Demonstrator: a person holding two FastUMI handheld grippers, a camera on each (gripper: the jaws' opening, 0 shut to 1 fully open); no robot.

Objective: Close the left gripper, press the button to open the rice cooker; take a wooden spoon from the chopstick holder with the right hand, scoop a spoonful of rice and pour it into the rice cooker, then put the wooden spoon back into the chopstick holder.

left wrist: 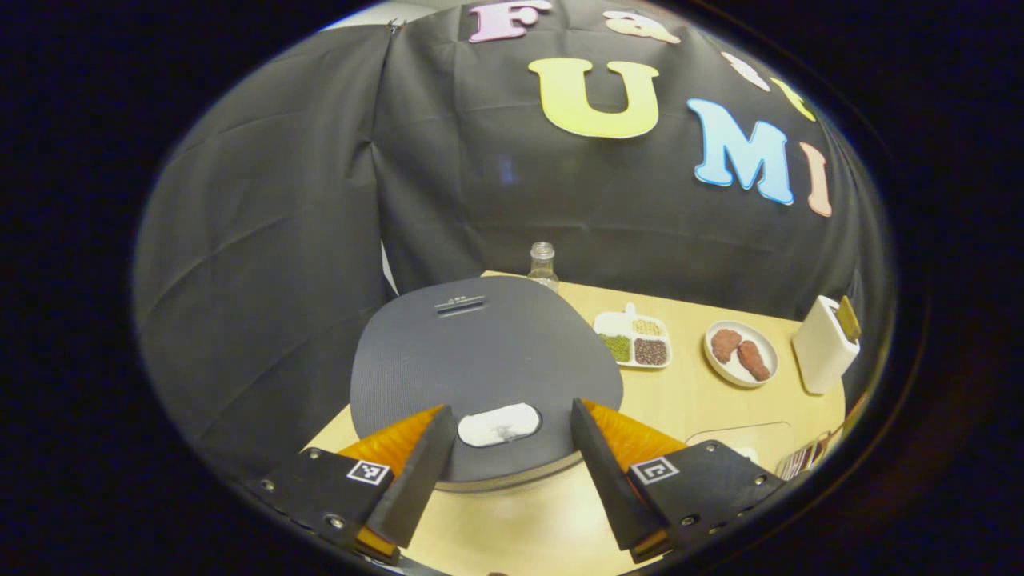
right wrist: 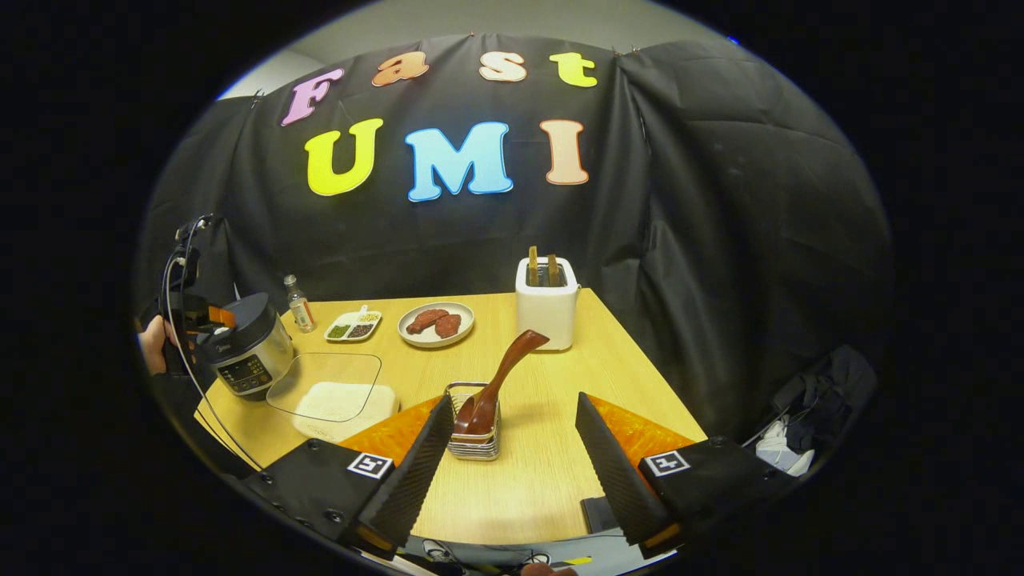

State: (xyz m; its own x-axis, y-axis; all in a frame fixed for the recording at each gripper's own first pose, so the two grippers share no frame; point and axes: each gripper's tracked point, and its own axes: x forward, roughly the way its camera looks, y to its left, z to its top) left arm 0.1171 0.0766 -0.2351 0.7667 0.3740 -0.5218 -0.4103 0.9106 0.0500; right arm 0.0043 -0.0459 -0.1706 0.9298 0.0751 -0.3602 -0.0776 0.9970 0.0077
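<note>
Both grippers stand wide open, empty. Left gripper [left wrist: 506, 436] hovers over the closed rice cooker [left wrist: 480, 360], its button [left wrist: 499, 424] directly between the fingers. Wooden spoon [right wrist: 496, 380] leans in the chopstick holder [right wrist: 474, 432], nearer the right gripper [right wrist: 508, 432].

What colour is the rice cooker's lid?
Dark grey, with a white button near its front edge; the lid shows best in the left gripper view.

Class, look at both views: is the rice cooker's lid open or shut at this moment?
Shut. The dark grey, round rice cooker lid lies flat over the pot, its white oval button unpressed between the open left tongs.
</note>
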